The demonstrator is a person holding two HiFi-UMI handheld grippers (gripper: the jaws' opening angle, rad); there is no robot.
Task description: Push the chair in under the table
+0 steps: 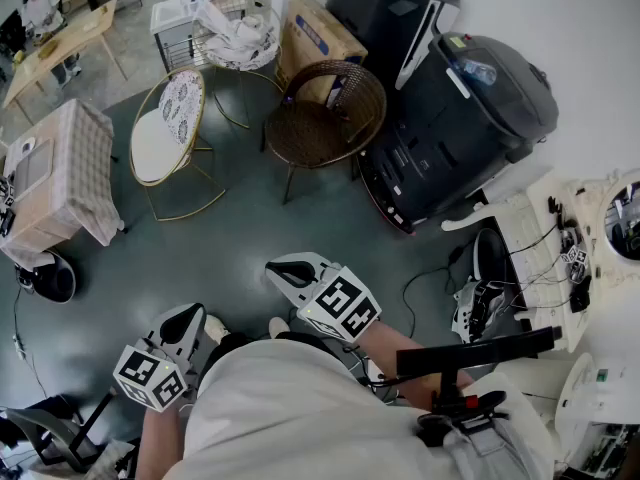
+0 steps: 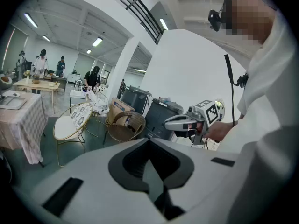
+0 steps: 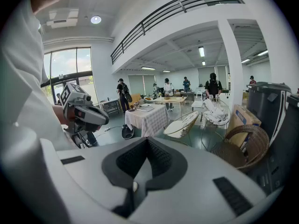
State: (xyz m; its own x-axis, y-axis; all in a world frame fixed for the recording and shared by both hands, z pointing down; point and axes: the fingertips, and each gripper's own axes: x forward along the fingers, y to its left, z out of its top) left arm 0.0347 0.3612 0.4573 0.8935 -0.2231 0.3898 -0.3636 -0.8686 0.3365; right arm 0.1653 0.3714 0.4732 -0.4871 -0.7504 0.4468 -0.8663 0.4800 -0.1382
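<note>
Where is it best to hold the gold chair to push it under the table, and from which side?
Probably the backrest's top rim of the gold chair, approached from the side away from the table: the seat faces the table, so a push there drives it in.

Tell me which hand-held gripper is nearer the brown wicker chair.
Right. In the head view the right hand-held gripper sits below the brown wicker chair, apart from it; the left hand-held gripper is lower and further left.
</note>
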